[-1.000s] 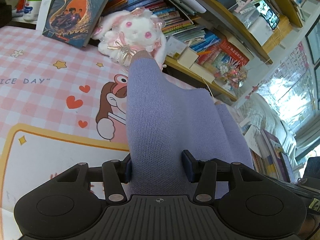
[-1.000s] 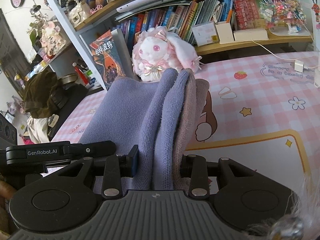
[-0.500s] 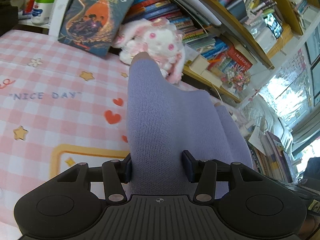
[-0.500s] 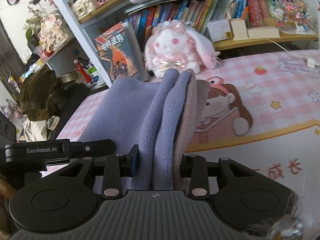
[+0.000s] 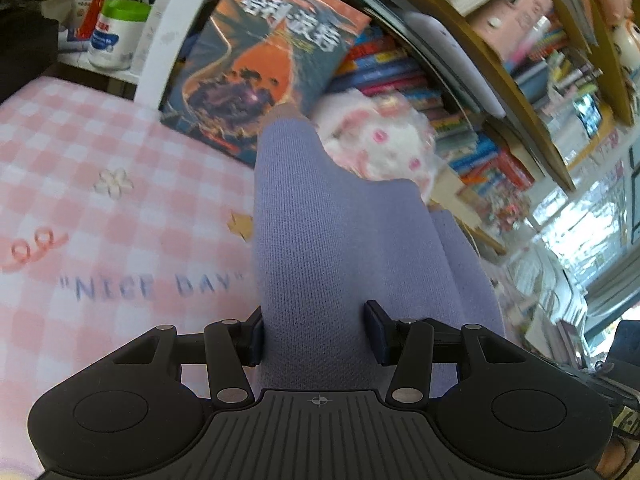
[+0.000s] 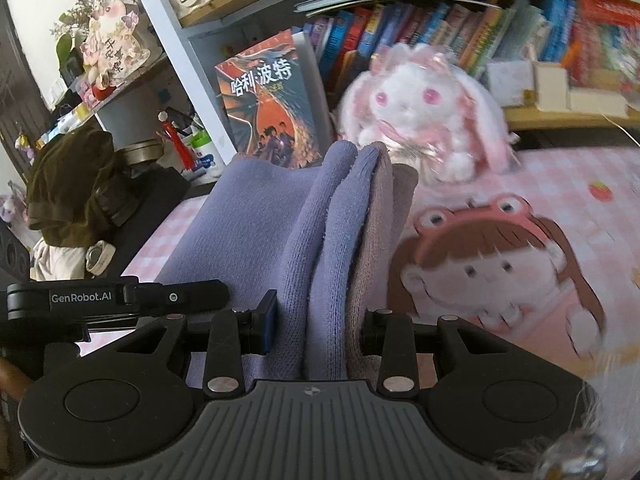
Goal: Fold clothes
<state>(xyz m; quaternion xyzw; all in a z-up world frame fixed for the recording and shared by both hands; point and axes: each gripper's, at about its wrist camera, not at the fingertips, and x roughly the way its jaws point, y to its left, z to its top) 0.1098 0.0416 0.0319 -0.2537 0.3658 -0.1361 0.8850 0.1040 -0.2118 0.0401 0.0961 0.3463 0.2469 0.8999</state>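
Plush bunny (image 6: 420, 116) beside upright book (image 6: 272, 100); pink checked cloth (image 5: 80, 160).

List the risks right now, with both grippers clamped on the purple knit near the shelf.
1. The plush rabbit and the leaning book sit just beyond the purple knit; the raised cloth could knock them over.
2. The right gripper pinches several bunched layers, so one may slip out and spoil the fold.
3. The left gripper holds a thick wad; uneven pulling between the two could skew the edges.

A pink checked tablecloth (image 6: 568, 168) covers the table; crowded wooden bookshelves (image 6: 440, 36) rise at twelve o'clock; bright window light (image 5: 600, 240) glares at three o'clock.
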